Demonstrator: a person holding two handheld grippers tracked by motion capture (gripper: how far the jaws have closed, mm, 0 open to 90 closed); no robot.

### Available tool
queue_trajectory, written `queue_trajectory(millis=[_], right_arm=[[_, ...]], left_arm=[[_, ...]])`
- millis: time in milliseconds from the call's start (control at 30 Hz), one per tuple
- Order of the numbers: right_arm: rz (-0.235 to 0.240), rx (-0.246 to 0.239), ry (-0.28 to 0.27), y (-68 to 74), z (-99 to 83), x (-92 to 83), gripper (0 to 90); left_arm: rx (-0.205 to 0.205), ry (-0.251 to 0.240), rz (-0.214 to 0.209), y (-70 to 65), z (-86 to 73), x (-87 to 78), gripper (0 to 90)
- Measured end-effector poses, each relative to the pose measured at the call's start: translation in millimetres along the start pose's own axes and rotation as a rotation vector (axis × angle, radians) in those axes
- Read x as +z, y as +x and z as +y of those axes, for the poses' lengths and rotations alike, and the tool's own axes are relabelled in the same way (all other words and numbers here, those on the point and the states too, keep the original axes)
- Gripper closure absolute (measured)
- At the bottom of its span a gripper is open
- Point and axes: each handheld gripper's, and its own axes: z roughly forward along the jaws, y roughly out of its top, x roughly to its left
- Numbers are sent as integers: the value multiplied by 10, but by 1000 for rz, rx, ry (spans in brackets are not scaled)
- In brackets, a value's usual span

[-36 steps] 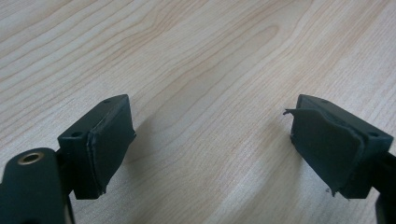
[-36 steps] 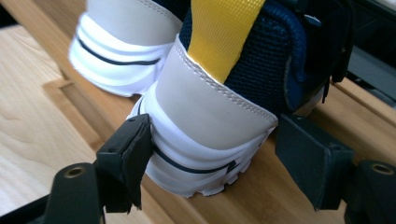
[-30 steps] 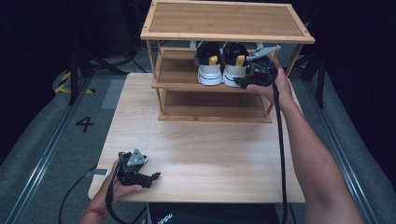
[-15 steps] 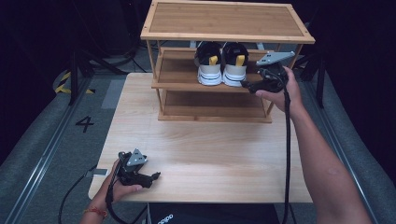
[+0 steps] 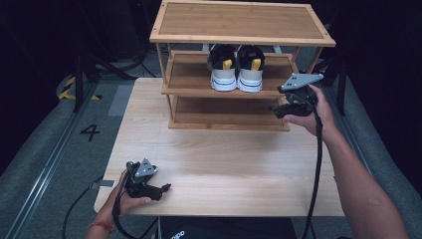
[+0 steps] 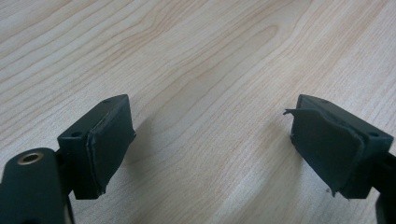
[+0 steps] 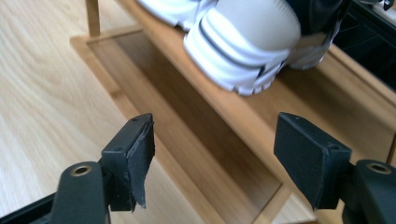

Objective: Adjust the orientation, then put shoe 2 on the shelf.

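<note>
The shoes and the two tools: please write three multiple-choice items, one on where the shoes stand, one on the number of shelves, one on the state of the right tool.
1. Where do the shoes stand on the rack?
A. top shelf
B. middle shelf
C. bottom shelf

2. How many shelves does the rack have?
A. two
B. three
C. four

3. What is the state of the right tool?
A. open, nothing between the jaws
B. shut on a shoe
C. shut on the rack's post

Answers:
1. B, the pair sits under the top board, heels toward the person.
2. B, three boards show in the high view.
3. A, in the right gripper view the jaws stand apart before the rack.
</note>
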Motion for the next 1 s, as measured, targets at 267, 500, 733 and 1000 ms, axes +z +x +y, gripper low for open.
queue_trajectory(millis=[267, 500, 733, 1000], right_arm=[[7, -32, 37, 131, -273, -89, 298], [20, -47, 77, 258, -616, -150, 295], [13, -61, 136, 413, -1144, -254, 292], [12, -25, 119, 503, -1593, -381, 307]], left_arm=[[0, 0, 0, -1, 0, 1, 137], [0, 0, 3, -2, -1, -1, 137], [-2, -1, 2, -3, -1, 0, 137], [-2, 0, 6, -4, 0, -1, 138]])
